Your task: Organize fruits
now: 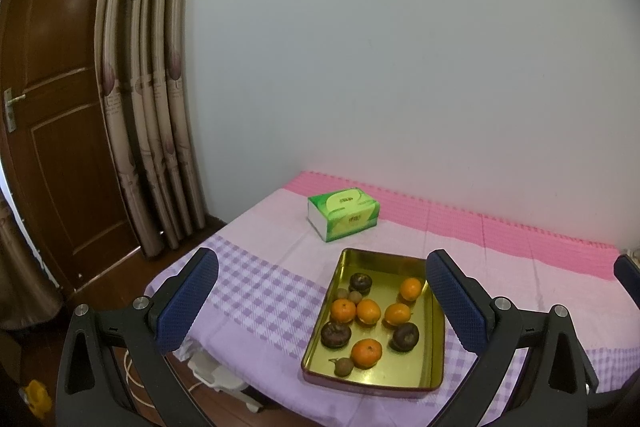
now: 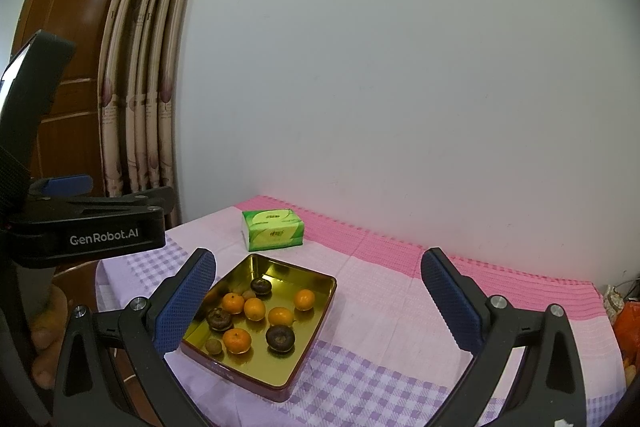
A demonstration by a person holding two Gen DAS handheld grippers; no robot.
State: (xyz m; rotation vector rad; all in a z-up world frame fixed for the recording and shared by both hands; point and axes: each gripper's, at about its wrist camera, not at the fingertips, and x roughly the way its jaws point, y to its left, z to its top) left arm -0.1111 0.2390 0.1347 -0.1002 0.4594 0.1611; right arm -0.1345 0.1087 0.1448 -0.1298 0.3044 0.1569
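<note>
A gold metal tray (image 1: 380, 265) (image 2: 280, 277) lies on the checked tablecloth. It holds several oranges (image 1: 366, 353) (image 2: 237, 341), three dark mangosteens (image 1: 336, 334) (image 2: 280, 338) and a few small brown longans (image 1: 343, 366) (image 2: 214, 346), all loose and mixed. My left gripper (image 1: 322, 301) hangs open above the tray's near left side, nothing between its blue pads. My right gripper (image 2: 318, 301) is open too, with the tray under its left finger (image 2: 186, 303). Neither touches any fruit.
A green tissue box (image 1: 343, 213) (image 2: 273, 229) sits behind the tray, near the white wall. The table's left edge (image 1: 180, 307) drops to a wooden floor, with a curtain and a door beyond. In the right wrist view the left tool's black housing (image 2: 100, 231) fills the left side.
</note>
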